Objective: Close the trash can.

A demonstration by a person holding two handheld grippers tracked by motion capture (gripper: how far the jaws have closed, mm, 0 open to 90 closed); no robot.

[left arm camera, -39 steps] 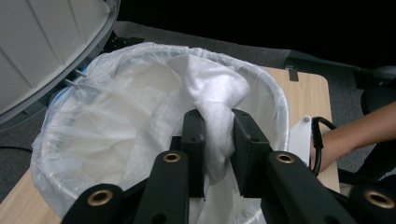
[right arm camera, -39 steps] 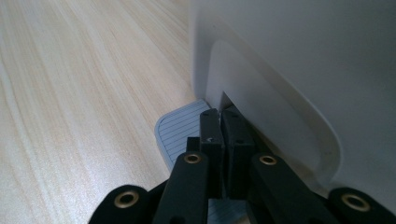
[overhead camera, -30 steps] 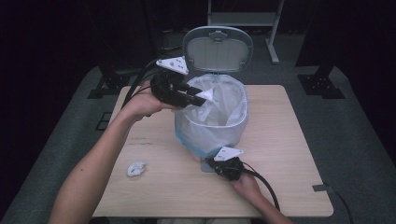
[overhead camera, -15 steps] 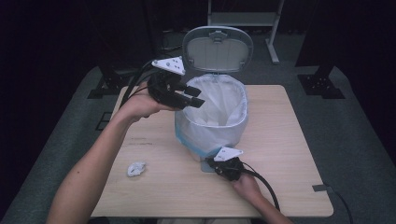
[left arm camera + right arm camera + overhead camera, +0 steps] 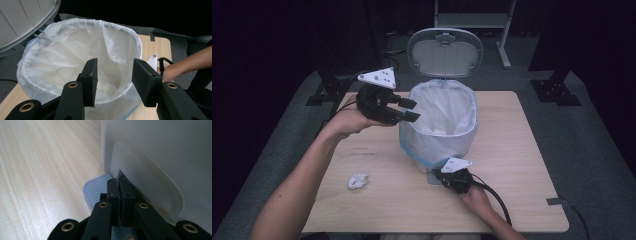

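Nearest, right tongs point(image 5: 117, 195) jaws together, tips pressing the ribbed grey pedal point(image 5: 96, 190) at the bin's point(image 5: 439, 135) foot; lid point(image 5: 444, 50) stands up behind. Step looks like trash disposal: pedal held down, bin open. Crumpled paper wad point(image 5: 358, 181) lies on the tabletop point(image 5: 522, 150), left of the bin, well apart from both tongs. Farther up, left tongs point(image 5: 113, 75) wide apart, nothing between them, hovering just beside the bin's left rim over the white liner bag point(image 5: 75, 50). Next move probably: left tongs go down to the wad, grip it, carry it over the opening; right keeps the pedal down.
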